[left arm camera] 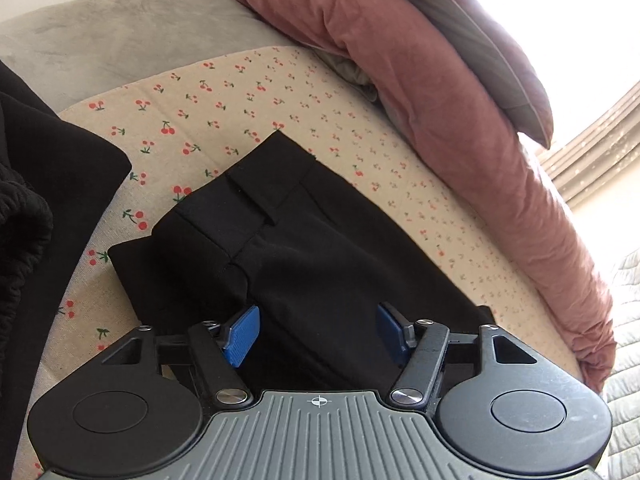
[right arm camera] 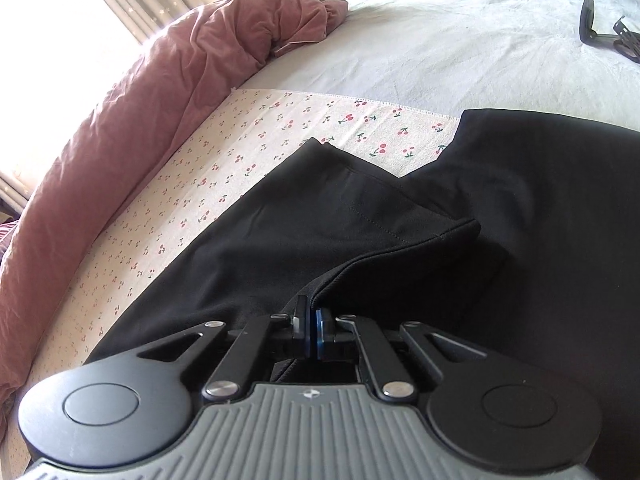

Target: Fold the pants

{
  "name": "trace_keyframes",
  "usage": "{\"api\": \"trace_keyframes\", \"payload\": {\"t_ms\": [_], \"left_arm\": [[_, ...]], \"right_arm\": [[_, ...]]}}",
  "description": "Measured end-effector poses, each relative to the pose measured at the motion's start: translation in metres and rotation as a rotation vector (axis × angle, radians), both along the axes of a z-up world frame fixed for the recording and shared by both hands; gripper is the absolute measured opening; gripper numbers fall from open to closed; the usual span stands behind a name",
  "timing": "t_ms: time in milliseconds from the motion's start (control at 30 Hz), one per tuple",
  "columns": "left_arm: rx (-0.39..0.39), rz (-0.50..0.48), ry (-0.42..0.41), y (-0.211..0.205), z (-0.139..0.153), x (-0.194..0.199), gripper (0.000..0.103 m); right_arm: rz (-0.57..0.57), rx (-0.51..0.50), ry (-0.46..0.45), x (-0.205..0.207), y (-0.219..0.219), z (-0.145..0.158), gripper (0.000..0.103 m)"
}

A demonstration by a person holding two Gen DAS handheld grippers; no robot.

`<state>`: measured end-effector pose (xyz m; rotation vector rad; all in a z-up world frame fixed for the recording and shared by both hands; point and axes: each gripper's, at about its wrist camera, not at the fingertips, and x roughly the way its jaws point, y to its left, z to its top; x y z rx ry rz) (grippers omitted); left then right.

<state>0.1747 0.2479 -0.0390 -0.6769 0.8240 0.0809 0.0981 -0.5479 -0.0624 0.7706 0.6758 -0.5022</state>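
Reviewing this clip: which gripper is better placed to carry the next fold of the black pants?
Right, probably. The right gripper has its jaws shut, apparently on a fabric edge of the black pants, so it could lift straight away. The left gripper is open, its blue pads straddling the cloth without pressing it.

Right gripper (right arm camera: 311,332) clamped tight on the black fabric pants (right arm camera: 328,236)

Jaws pressed together on a folded edge — the pants spread over a cream cherry-print cloth (right arm camera: 256,148), a rumpled dusty-pink quilt (right arm camera: 120,120) alongside, pale grey bedsheet (right arm camera: 460,48) beyond.
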Motion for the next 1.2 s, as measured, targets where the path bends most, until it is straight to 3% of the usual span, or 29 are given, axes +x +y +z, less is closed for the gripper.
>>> {"api": "trace_keyframes", "payload": {"t_ms": [33, 67, 300, 433, 567, 733, 933, 1067, 1133, 1200], "left_arm": [[0.058, -0.003, 0.011, -0.003, -0.002, 0.002, 0.027], [0.111, -0.010, 0.027, -0.005, -0.002, 0.003, 0.002], [0.059, -0.003, -0.061, 0.009, 0.021, -0.028, 0.001], [0.075, -0.013, -0.090, 0.011, 0.028, -0.050, 0.001], [0.058, -0.023, -0.086, 0.015, 0.024, -0.059, 0.001], [0.126, -0.046, 0.028, 0.009, -0.006, -0.053, 0.003], [0.069, -0.013, 0.067, 0.018, -0.016, -0.057, 0.020], [0.004, 0.052, 0.068, 0.031, -0.014, -0.065, 0.054], [-0.038, 0.067, 0.070, 0.036, -0.014, -0.066, 0.060], [-0.039, 0.078, 0.062, 0.038, -0.014, -0.064, 0.062]], "right_arm": [[-0.001, 0.002, -0.003, 0.000, 0.000, 0.000, 0.000], [-0.002, 0.004, -0.006, -0.001, 0.000, 0.000, 0.000], [0.010, 0.027, -0.047, -0.010, -0.003, 0.004, 0.000], [0.020, 0.037, -0.076, -0.016, -0.008, 0.011, 0.000], [0.024, 0.042, -0.059, -0.021, -0.012, 0.008, 0.000], [0.072, -0.044, 0.071, -0.009, 0.001, -0.010, 0.000], [0.077, -0.019, 0.047, -0.018, -0.006, -0.012, 0.004], [0.032, 0.038, 0.018, -0.033, -0.018, -0.008, 0.026], [-0.009, 0.099, -0.004, -0.044, -0.026, -0.006, 0.038], [-0.005, 0.107, -0.005, -0.051, -0.027, -0.006, 0.040]]}}
